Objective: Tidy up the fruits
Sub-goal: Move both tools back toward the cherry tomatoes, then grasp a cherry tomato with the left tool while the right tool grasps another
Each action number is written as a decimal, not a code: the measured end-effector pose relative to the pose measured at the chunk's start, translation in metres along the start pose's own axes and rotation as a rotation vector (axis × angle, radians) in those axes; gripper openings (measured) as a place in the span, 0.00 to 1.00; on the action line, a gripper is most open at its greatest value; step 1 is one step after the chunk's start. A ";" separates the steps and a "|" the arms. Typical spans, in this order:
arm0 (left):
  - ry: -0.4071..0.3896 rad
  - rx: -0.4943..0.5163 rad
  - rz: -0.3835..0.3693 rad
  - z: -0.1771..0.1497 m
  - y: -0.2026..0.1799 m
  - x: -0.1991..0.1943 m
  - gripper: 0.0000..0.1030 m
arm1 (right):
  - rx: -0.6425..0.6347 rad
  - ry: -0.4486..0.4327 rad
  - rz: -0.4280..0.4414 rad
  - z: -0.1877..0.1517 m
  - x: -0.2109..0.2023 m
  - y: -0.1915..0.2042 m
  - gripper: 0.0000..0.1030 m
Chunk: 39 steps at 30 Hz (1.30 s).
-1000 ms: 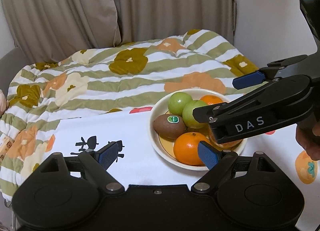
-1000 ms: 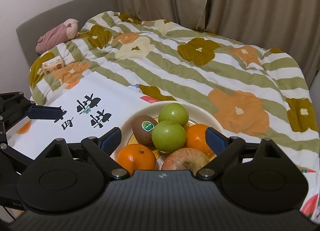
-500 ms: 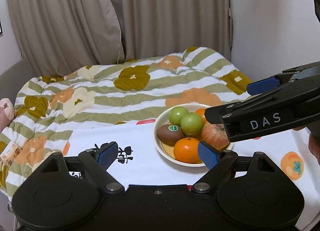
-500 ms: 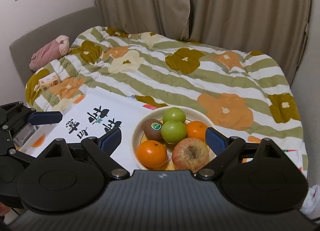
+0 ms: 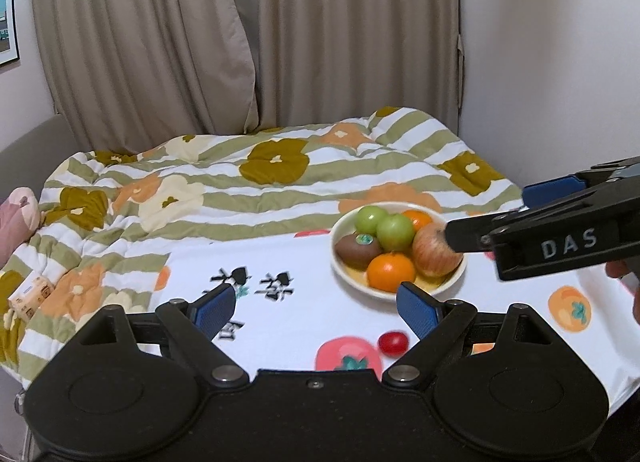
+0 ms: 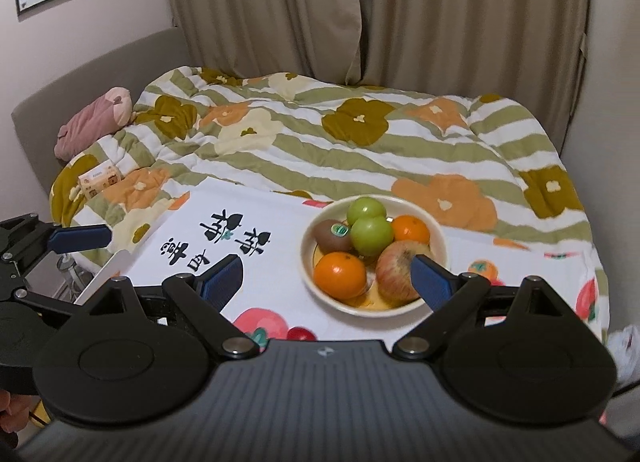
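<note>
A cream bowl (image 5: 400, 294) (image 6: 434, 221) stands on a white fruit-print cloth and holds two green apples (image 5: 395, 230) (image 6: 371, 236), a kiwi (image 5: 358, 249) (image 6: 331, 236), two oranges (image 5: 391, 272) (image 6: 340, 275) and a red apple (image 5: 434, 256) (image 6: 396, 272). A small red tomato (image 5: 393, 342) (image 6: 302, 333) lies on the cloth in front of the bowl. My left gripper (image 5: 320, 308) is open and empty, above the cloth, left of the bowl. My right gripper (image 6: 326, 276) is open and empty, above the bowl's near side; it also shows in the left wrist view (image 5: 560, 238).
The cloth (image 5: 280, 322) covers a table beside a bed with a striped floral quilt (image 5: 240, 181). A pink plush (image 6: 94, 121) and a small box (image 6: 99, 179) lie at the quilt's left. Curtains hang behind, a wall stands at right.
Both grippers have pulled up and back from the bowl, so the fruit looks smaller and the tomato and more cloth show. Both stay open.
</note>
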State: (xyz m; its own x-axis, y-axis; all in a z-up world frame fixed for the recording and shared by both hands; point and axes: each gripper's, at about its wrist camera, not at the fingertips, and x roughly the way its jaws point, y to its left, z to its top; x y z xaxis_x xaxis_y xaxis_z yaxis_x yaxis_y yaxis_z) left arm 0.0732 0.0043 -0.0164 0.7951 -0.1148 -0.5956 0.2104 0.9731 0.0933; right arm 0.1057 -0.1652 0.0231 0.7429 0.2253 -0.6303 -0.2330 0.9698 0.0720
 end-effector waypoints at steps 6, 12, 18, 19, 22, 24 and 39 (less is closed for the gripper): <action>0.026 0.006 -0.008 -0.024 0.022 -0.002 0.91 | 0.050 0.025 -0.026 -0.021 0.003 0.015 1.00; 0.063 0.026 -0.020 -0.050 0.029 0.010 0.91 | 0.083 0.038 -0.052 -0.047 0.019 0.023 1.00; 0.103 0.052 -0.025 -0.073 0.022 0.035 0.91 | 0.113 0.055 -0.083 -0.075 0.042 0.026 1.00; 0.102 0.056 -0.023 -0.077 0.021 0.039 0.91 | 0.118 0.058 -0.086 -0.079 0.047 0.026 1.00; 0.113 0.059 -0.019 -0.087 0.015 0.053 0.91 | 0.131 0.079 -0.106 -0.093 0.063 0.024 1.00; 0.124 0.057 -0.030 -0.093 0.011 0.062 0.89 | 0.149 0.098 -0.113 -0.099 0.074 0.022 1.00; 0.185 0.043 -0.052 -0.108 -0.002 0.100 0.52 | 0.171 0.149 -0.125 -0.120 0.112 0.022 0.94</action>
State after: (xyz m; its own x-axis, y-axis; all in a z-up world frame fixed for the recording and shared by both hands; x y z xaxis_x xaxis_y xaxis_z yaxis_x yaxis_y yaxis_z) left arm 0.0906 0.0121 -0.1620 0.6651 -0.1225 -0.7366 0.2757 0.9571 0.0897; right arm 0.1081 -0.1303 -0.1389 0.6554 0.0984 -0.7489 -0.0258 0.9938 0.1080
